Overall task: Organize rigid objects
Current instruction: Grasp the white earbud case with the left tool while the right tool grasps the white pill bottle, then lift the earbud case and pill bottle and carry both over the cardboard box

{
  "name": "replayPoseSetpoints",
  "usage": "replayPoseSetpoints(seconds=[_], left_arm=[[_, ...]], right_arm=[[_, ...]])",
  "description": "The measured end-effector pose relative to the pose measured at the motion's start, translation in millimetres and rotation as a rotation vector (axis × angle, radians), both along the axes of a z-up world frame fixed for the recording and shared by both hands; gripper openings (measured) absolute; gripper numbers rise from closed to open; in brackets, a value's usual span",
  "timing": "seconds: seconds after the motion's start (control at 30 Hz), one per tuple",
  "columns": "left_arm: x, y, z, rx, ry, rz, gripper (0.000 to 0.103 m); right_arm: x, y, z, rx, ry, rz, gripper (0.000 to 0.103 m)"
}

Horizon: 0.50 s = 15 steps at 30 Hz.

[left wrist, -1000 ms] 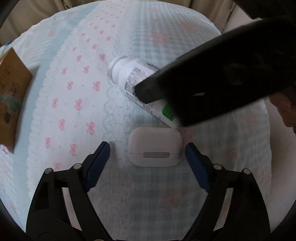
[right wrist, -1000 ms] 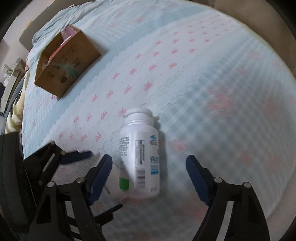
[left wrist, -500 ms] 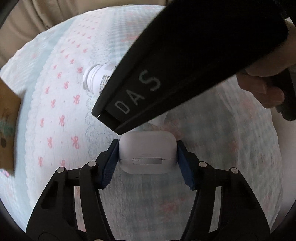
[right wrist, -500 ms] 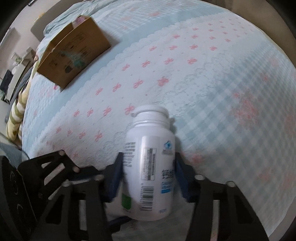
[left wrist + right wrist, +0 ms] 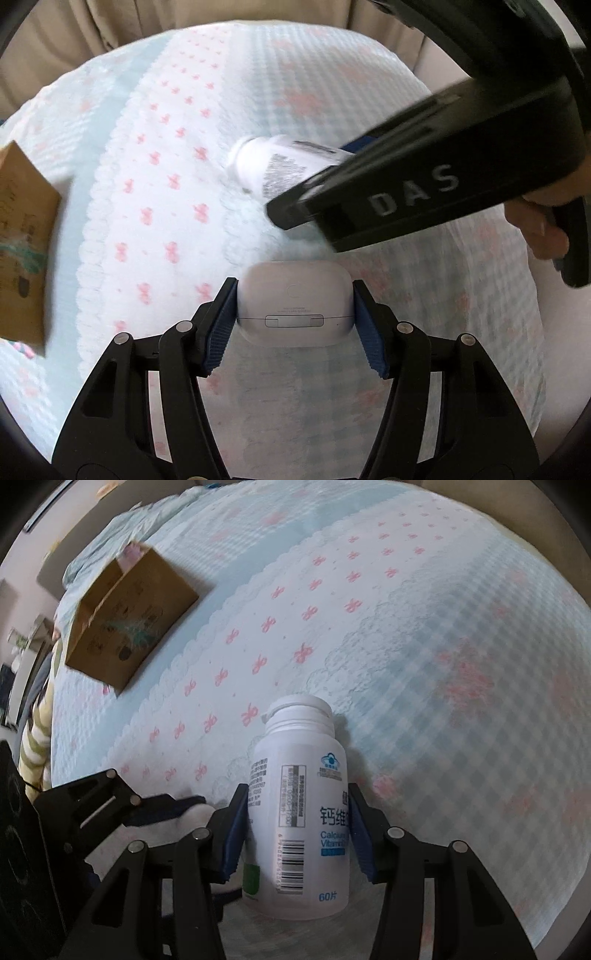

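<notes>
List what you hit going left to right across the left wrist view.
Brown cardboard box → white earbud charging case clamped in the left gripper → black right gripper marked DAS → the person's hand holding it. The white pill bottle overlaps the right gripper, so it is left out.

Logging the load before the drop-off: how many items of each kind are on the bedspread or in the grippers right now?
Earbud case, white, in the left gripper: 1
Supplement bottle, white, in the right gripper: 1
Cardboard box, brown, open, on the bedspread: 1
Total: 3
</notes>
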<state>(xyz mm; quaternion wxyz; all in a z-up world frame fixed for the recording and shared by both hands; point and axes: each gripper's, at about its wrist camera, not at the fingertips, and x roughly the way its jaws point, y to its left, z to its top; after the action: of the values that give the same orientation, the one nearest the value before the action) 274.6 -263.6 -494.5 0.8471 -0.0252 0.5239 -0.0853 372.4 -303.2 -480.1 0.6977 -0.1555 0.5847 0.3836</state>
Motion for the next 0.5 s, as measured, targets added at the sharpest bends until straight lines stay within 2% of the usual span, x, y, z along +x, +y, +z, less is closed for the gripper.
replayPoseSetpoints(seconds=[0.2,0.3,0.5], left_arm=[[-3.8,28.9,33.0,-0.022,-0.042,0.02,0.057],[-7.8,40.9,61.7,-0.042,-0.08,0.018,0.057],[-32.4,56.9,138.9,-0.081,-0.155,0.016,0.057]], right_arm=[[-1.8,-6.4,38.2,0.02,-0.041,-0.111,0.046],[-9.1,-9.8,77.6,0.043,-0.087,-0.195,0.046],[-40.6,-13.7,158.0,0.075,-0.177,-0.36,0.046]])
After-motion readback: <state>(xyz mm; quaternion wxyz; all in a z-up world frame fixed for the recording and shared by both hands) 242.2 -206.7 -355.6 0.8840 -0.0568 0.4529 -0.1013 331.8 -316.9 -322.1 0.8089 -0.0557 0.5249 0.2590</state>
